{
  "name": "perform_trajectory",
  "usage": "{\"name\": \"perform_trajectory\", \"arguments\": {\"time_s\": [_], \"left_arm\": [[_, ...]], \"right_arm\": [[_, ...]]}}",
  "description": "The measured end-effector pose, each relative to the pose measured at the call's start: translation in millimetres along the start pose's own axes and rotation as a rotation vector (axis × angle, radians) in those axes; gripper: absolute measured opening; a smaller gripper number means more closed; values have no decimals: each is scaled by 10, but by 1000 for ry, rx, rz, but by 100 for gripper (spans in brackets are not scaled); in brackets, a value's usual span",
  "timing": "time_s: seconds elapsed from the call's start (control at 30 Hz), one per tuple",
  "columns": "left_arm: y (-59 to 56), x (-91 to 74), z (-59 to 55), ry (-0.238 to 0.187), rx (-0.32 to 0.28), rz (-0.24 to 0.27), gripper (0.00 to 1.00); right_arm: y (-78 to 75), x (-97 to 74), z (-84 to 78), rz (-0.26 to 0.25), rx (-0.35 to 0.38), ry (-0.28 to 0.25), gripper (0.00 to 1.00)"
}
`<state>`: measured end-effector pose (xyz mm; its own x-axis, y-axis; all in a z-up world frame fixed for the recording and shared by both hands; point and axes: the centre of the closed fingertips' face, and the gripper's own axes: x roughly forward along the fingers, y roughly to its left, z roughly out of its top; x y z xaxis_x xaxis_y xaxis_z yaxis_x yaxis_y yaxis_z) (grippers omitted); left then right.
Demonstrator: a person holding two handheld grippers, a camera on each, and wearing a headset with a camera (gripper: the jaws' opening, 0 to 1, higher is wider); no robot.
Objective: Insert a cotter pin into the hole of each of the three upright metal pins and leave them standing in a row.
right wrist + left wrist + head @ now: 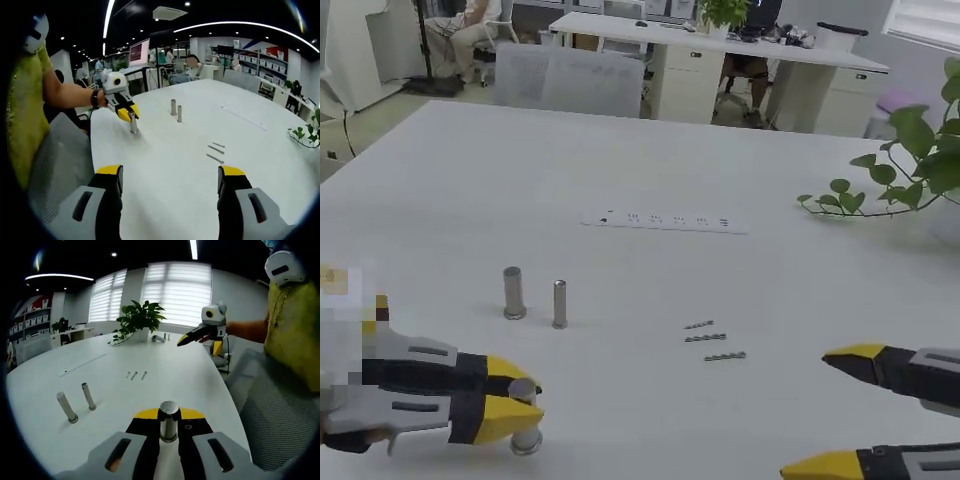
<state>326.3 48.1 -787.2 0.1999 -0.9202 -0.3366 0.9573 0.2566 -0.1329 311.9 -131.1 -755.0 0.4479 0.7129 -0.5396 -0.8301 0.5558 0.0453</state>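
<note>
Three metal pins [560, 303], axes vertical

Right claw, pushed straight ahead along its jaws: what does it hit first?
Likely the two free-standing metal pins, which sit near the centre line of the right claw; bare table before them. The cotter pins lie right of that line. Depth is unclear.

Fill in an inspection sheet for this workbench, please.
Surface: white table.
Job's things: two pins upright, side by side; third pin in the left tongs; three cotter pins lying loose, none inserted.
Clutter: power strip; plant.
Grippers: left tongs shut on the third pin; right tongs open, empty.
Cables: nothing seen on the table.
Surroundings: desks, chairs, seated people.
</note>
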Motion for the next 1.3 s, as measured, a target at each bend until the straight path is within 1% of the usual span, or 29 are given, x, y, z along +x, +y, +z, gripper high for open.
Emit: {"name": "perform_trajectory", "arguments": {"time_s": [0.1, 0.27, 0.43, 0.5, 0.57, 0.67, 0.93, 1.2, 1.3], "left_arm": [[-10, 28, -45, 7, 0, -13, 10], [-40, 43, -60, 5, 1, -32, 10], [-25, 34, -110, 11, 11, -33, 10], [-16, 30, -152, 24, 18, -28, 10], [-2, 20, -207, 37, 14, -25, 10], [21, 7, -247, 40, 6, -18, 10], [69, 32, -242, 32, 5, -5, 10], [46, 51, -264, 47, 22, -17, 10], [42, 43, -271, 45, 20, -18, 10]], "right_arm": [[20, 19, 2, 5, -2, 3, 79], [34, 40, -7, 10, -6, 10, 79], [52, 62, -1, 13, -10, 12, 79], [62, 71, -1, 15, -10, 12, 79], [75, 79, -1, 17, -13, 14, 79], [84, 79, 3, 16, -15, 14, 79], [78, 70, -7, 11, -14, 18, 79], [68, 66, 4, 9, -15, 19, 79], [68, 70, 2, 10, -17, 22, 79]]}}
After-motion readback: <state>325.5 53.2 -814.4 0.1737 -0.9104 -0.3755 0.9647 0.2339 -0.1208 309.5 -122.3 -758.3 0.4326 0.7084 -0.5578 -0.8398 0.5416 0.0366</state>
